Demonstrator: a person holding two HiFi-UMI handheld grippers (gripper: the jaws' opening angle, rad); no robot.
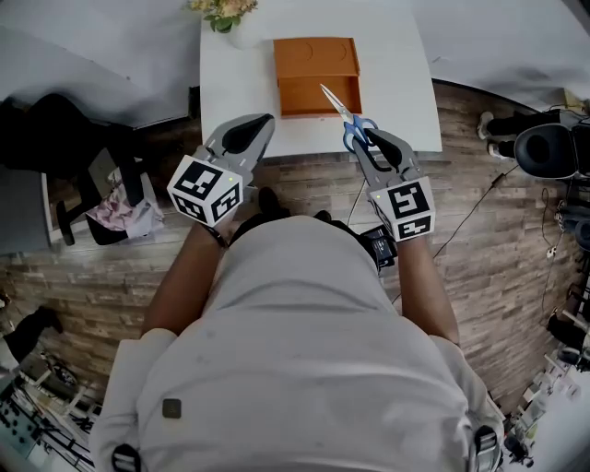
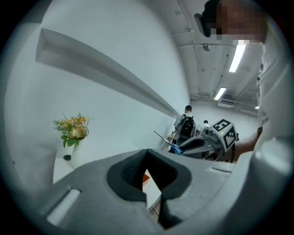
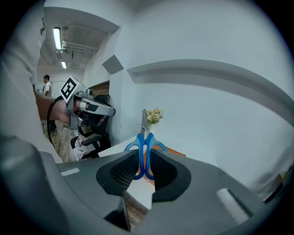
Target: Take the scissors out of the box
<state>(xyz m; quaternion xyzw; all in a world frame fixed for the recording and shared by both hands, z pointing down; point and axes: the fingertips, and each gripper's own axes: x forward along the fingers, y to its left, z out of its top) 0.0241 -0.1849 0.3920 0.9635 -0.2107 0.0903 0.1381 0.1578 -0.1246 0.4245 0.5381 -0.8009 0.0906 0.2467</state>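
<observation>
An open orange box (image 1: 315, 74) lies on the white table (image 1: 235, 92). My right gripper (image 1: 367, 138) is shut on the blue handles of the scissors (image 1: 339, 106), held above the table's front edge, just right of the box. The silver blades point up and back over the box's right corner. In the right gripper view the scissors (image 3: 144, 137) stand upright between the pads, blade tip up. My left gripper (image 1: 265, 120) hovers at the table's front edge, left of the box, jaws shut with nothing in them.
A vase of flowers (image 1: 221, 11) stands at the table's back left corner. Left of the table is a dark chair with clothes (image 1: 111, 207) on it. A black chair (image 1: 548, 152) stands at the right, and a cable (image 1: 470, 217) trails over the wooden floor.
</observation>
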